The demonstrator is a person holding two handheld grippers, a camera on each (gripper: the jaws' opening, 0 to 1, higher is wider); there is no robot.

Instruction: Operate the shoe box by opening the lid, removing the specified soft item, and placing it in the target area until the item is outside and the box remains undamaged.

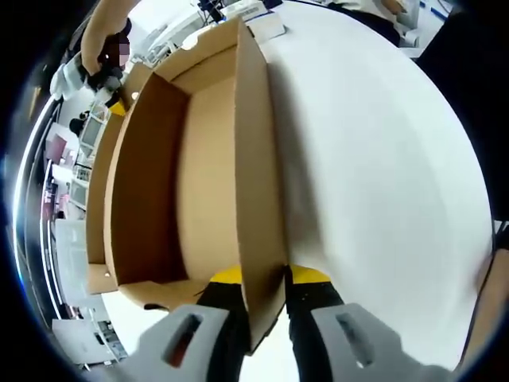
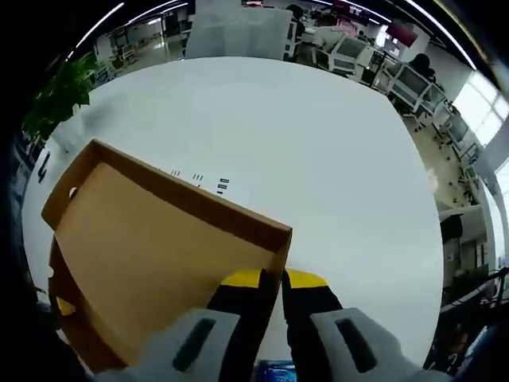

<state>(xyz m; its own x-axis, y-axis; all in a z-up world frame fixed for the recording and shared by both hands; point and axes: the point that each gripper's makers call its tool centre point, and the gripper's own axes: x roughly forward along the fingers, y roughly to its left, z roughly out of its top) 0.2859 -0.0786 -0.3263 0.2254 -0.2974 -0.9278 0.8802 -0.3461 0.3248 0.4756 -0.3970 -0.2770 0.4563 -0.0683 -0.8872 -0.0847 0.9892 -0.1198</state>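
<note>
A brown cardboard shoe box (image 1: 207, 175) lies open on the white table (image 1: 382, 159), and its inside shows bare cardboard. My left gripper (image 1: 266, 282) is shut on the box's near side wall, one yellow-tipped finger on each face. The lid (image 1: 97, 191) stands out past the box's far side, where a person's hand holds my right gripper (image 1: 111, 87) at its corner. In the right gripper view the lid (image 2: 151, 255) is a broad brown panel, and my right gripper (image 2: 276, 280) is shut on its raised rim.
The table (image 2: 318, 143) stretches wide and bare beyond the lid. A white card (image 1: 266, 25) lies at its far edge. A green plant (image 2: 60, 91) and office desks with monitors (image 2: 398, 72) stand beyond the table.
</note>
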